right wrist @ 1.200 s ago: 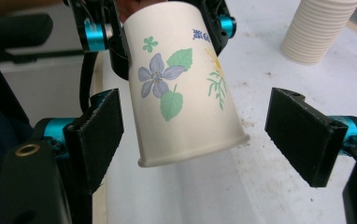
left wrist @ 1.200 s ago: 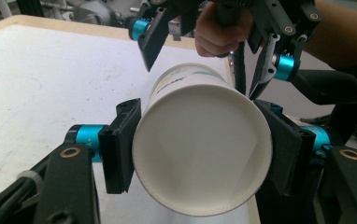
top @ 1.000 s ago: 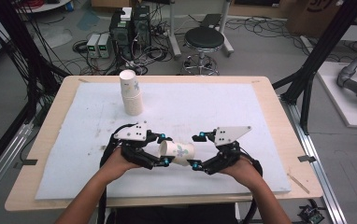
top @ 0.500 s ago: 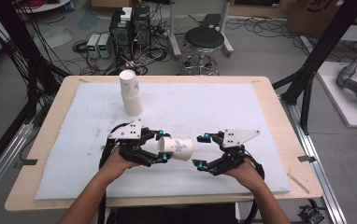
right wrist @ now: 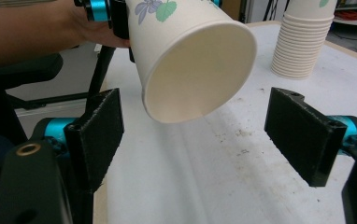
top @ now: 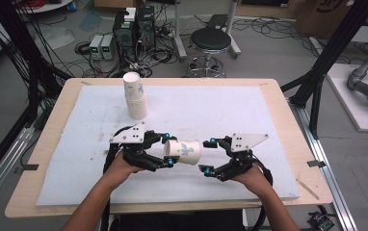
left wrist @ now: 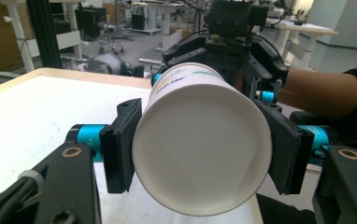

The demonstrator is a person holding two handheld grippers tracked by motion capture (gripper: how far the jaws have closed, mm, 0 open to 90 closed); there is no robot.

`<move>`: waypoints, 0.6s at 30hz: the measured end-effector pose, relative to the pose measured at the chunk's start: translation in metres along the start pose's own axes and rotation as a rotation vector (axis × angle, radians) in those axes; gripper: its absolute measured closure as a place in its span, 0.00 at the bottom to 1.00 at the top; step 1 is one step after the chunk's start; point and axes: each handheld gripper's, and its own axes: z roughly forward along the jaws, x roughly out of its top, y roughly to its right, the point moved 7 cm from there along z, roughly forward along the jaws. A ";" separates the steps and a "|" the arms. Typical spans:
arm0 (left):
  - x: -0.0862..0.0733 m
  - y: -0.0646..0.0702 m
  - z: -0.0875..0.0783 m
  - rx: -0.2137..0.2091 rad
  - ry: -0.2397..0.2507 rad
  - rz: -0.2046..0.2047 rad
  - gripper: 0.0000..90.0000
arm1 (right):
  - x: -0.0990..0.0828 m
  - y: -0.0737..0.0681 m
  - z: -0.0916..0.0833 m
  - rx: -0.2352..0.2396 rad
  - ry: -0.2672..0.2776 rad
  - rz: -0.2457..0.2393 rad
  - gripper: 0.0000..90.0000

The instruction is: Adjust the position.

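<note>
Currently left gripper (top: 165, 151) clamps the paper cup (top: 183, 151) near its base, held level above the table; right gripper (top: 210, 155) faces its mouth, jaws spread, not touching.

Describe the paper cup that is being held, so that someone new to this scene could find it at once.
Start at the white mat on the wooden table, then look to its near edge, where the person's two hands meet. The paper cup lies on its side above the mat, clamped at its base by the left tool. Unlike the upright stack of cups farther back, it is single, tipped over, and shows a flower print.
</note>
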 end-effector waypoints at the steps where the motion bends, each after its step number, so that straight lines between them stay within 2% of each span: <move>1: 0.000 0.001 0.001 -0.006 0.002 -0.001 0.40 | 0.000 0.000 0.000 0.001 0.004 -0.002 0.23; 3: 0.000 0.002 0.002 -0.014 -0.001 0.001 0.40 | 0.000 -0.001 0.002 0.020 0.009 0.008 0.23; 11: -0.001 0.008 0.010 -0.056 -0.015 0.015 0.40 | -0.001 -0.004 0.009 0.043 0.010 -0.003 0.23; 17: 0.001 0.013 0.014 -0.092 0.011 0.018 0.41 | 0.000 -0.007 0.010 0.070 0.023 -0.030 0.24; 18: 0.001 0.013 0.014 -0.094 0.020 0.017 0.41 | 0.001 -0.008 0.010 0.081 0.032 -0.033 0.27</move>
